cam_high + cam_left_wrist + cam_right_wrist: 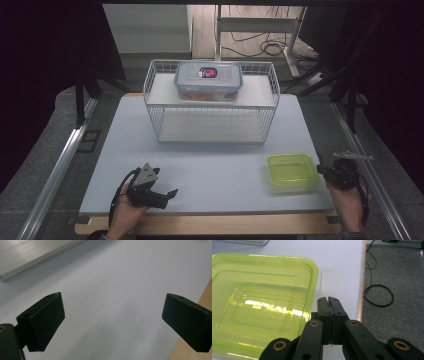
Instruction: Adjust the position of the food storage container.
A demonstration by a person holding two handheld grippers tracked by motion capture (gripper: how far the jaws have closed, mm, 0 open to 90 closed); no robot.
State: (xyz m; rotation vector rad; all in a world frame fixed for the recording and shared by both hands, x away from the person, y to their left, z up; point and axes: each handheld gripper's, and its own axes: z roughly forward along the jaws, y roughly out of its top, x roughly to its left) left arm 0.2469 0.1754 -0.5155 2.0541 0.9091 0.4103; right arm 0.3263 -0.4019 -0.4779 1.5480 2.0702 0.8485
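Observation:
A shallow yellow-green plastic container (292, 171) lies on the white table (210, 165) at the front right; in the right gripper view the container (262, 300) sits on the left, see-through and glossy. My right gripper (322, 171) is just off its right edge. There the gripper (328, 299) has its black jaws pressed together, and I see nothing between them. At the front left, my left gripper (165, 185) rests in a hand low over the table. Its jaws (112, 305) stand wide apart above bare table.
A white wire basket (210, 125) stands at the back middle of the table, with a clear lidded food box (208, 80) on its upper shelf. A wooden strip (210, 222) runs along the table's front edge. Cables (378, 295) lie on the grey floor to the right.

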